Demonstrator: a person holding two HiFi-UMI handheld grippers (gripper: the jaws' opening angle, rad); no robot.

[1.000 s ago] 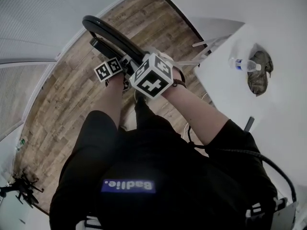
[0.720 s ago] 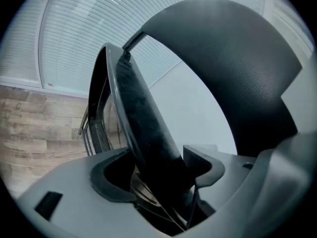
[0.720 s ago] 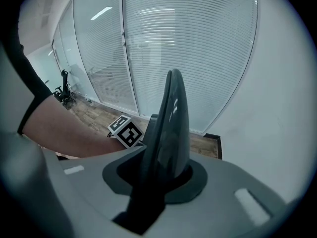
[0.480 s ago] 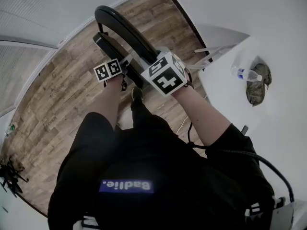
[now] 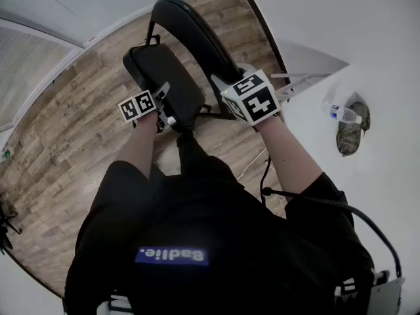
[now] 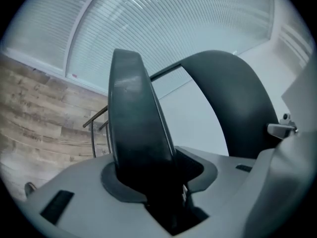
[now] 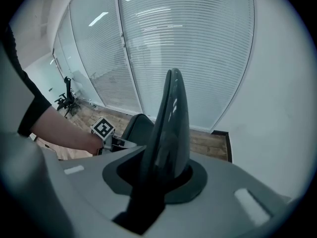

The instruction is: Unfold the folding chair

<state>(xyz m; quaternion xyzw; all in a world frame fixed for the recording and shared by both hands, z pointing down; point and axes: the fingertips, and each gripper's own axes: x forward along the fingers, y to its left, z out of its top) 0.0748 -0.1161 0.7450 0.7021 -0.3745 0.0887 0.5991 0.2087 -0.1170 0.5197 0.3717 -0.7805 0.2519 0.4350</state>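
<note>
The black folding chair stands on the wooden floor in front of the person. Its seat (image 5: 161, 77) is swung away from the curved backrest (image 5: 190, 31). My left gripper (image 5: 164, 97) has the seat's near edge between its jaws, which are closing on it. In the left gripper view the seat (image 6: 133, 123) fills the gap of the left gripper (image 6: 158, 182), and the backrest (image 6: 233, 103) arches behind. My right gripper (image 5: 223, 85) is shut on the backrest's edge. The right gripper view shows that edge (image 7: 171, 128) upright in the right gripper (image 7: 158, 182).
A white table (image 5: 380, 58) at the right carries a water bottle (image 5: 340, 114) and a camouflage cap (image 5: 353, 128). Blinds and a glass wall run along the far side. A black cable (image 5: 328, 205) hangs by the person's right arm.
The seat has swung out from the backrest toward the left, carried by my left gripper. The chair now stands farther up the view, and the right gripper has shifted slightly with the backrest.
</note>
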